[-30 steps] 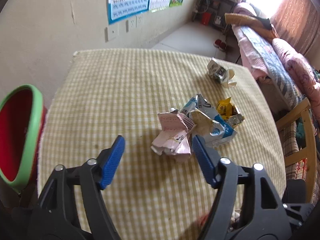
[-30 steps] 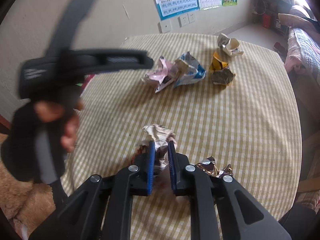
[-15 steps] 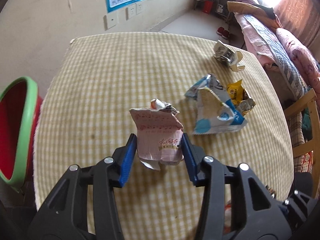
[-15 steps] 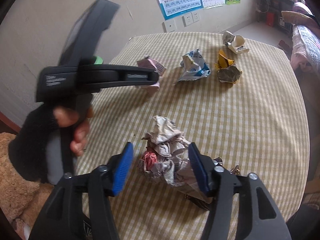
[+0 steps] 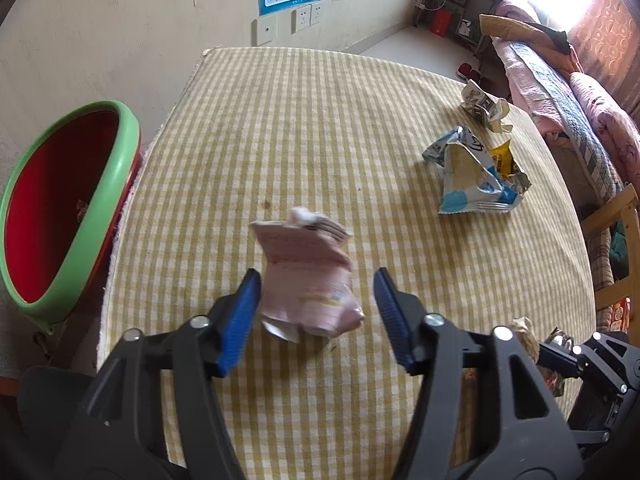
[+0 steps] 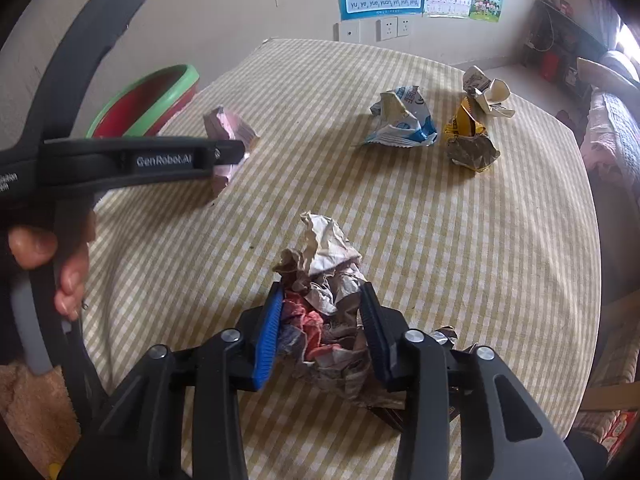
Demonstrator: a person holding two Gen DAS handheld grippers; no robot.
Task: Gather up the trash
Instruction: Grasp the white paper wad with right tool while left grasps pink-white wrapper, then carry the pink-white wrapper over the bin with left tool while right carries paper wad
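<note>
A crumpled pink wrapper stands between the fingers of my left gripper; the jaws are open and wider than it, with a gap on the right side. It also shows in the right wrist view, behind the left gripper's body. My right gripper is shut on a crumpled ball of paper low over the checked table. A red bin with a green rim hangs off the table's left edge.
A blue and white wrapper, a yellow wrapper and a crumpled carton lie at the far right of the table. More foil scraps lie beside my right gripper. A bed and a wooden chair stand to the right.
My left gripper carried the pink wrapper left toward the bin side, then its jaws opened. My right gripper opened around the paper ball and has closed on it.
</note>
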